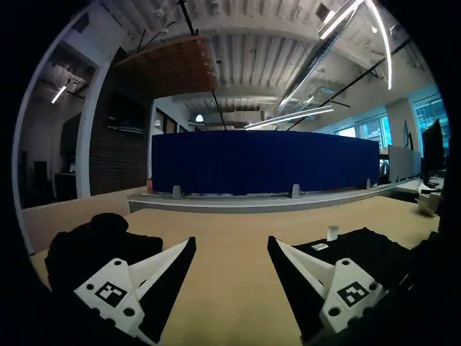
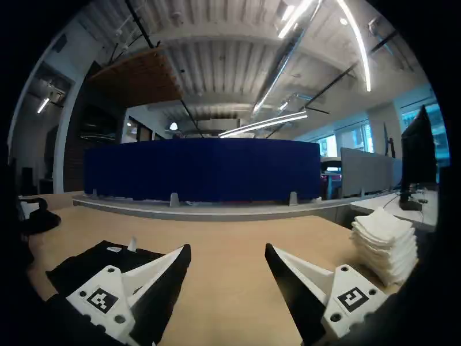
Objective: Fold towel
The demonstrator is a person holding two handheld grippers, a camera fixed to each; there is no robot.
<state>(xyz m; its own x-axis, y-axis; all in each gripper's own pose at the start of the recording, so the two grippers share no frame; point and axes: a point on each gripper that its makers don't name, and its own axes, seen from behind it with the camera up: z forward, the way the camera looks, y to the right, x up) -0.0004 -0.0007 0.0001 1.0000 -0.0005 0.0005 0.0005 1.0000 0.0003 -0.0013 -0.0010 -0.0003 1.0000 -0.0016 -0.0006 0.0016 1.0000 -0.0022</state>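
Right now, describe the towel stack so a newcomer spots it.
Find the long blue partition behind the wooden table. At the table's right edge in the right gripper view sits the stack of folded towels. It is white; the cloth at left is black.

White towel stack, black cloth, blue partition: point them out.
White towel stack (image 2: 385, 245), right gripper view, its front side.
Black cloth (image 2: 79, 266), right gripper view, left part.
Blue partition (image 2: 201, 170), right gripper view, panel middle.

black cloth (image 2: 98, 259) | white towel stack (image 2: 386, 242) | blue divider (image 2: 201, 170) | tan table (image 2: 230, 242)
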